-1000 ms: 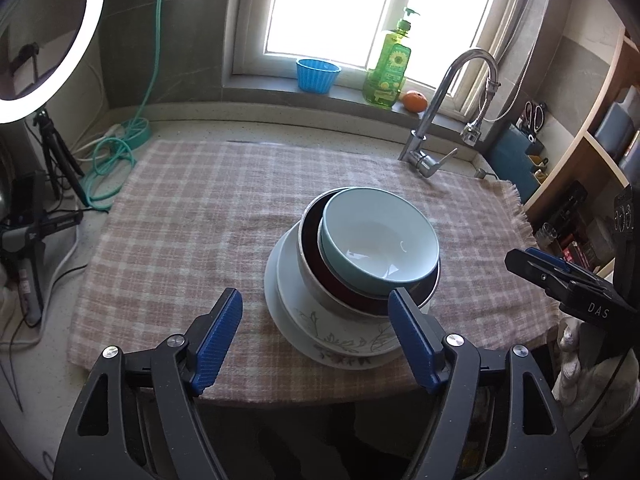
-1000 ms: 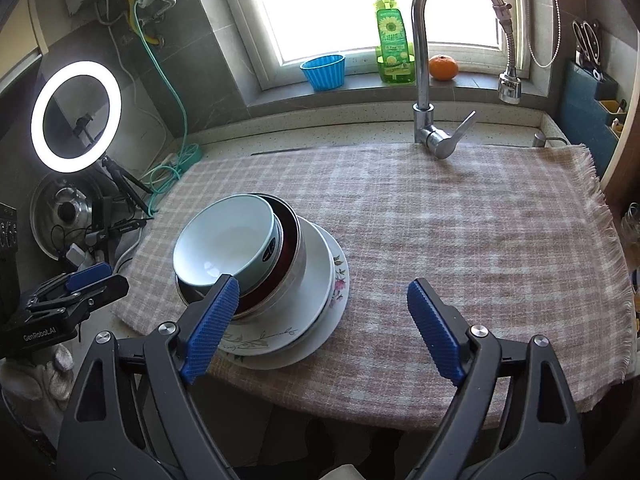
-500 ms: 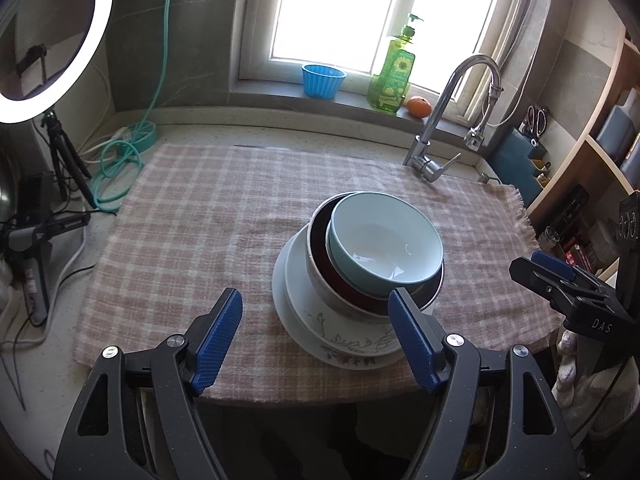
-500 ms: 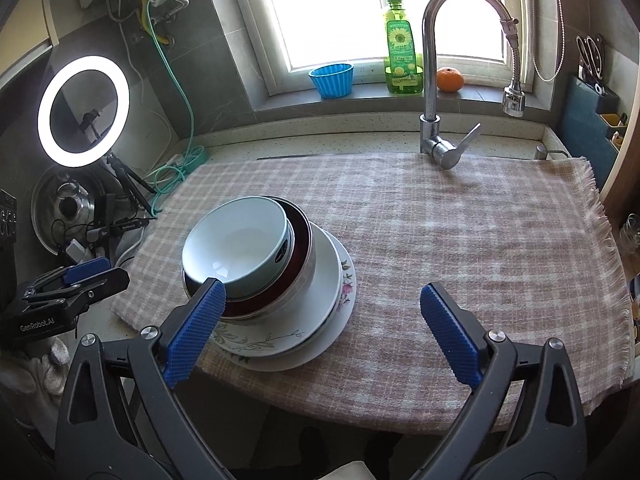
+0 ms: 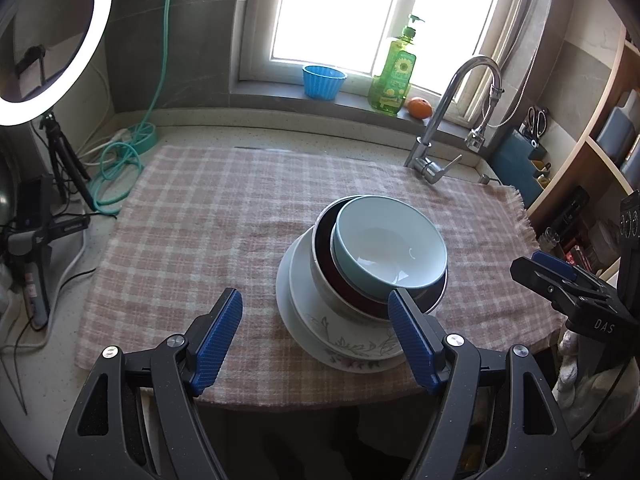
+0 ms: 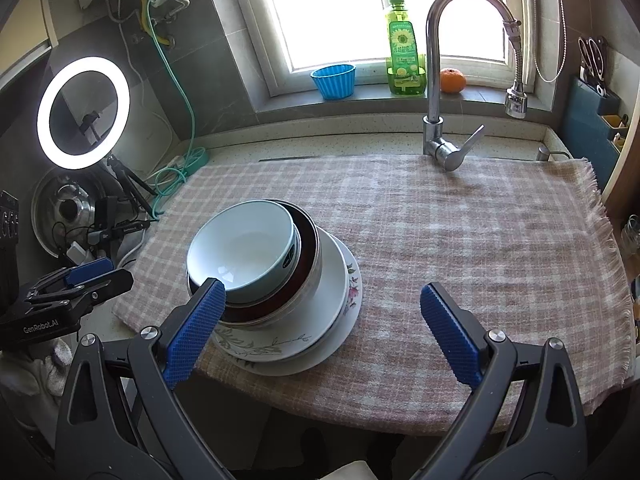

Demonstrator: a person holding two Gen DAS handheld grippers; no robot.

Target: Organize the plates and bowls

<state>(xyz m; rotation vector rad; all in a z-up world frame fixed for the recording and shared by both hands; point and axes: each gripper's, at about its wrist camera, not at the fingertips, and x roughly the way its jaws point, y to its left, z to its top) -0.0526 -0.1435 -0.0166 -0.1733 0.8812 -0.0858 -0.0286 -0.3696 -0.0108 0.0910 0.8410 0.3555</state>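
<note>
Hovering empty with fingers spread: right gripper [image 5: 560, 280] marked "DAS", left gripper [image 6: 68, 292] "GenRobot.AI".

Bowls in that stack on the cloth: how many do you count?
2. The light blue bowl sits on top, nested inside the dark red bowl. Both rest on the floral plate, which lies on a plain white plate. More could be hidden inside.

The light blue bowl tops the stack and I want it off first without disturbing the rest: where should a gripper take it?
Grip the light blue bowl by its rim, one finger inside, one outside. It sits off-centre in the dark red bowl, so its left edge overhangs freely; the open left gripper likely suits best, coming from above on that side.
</note>
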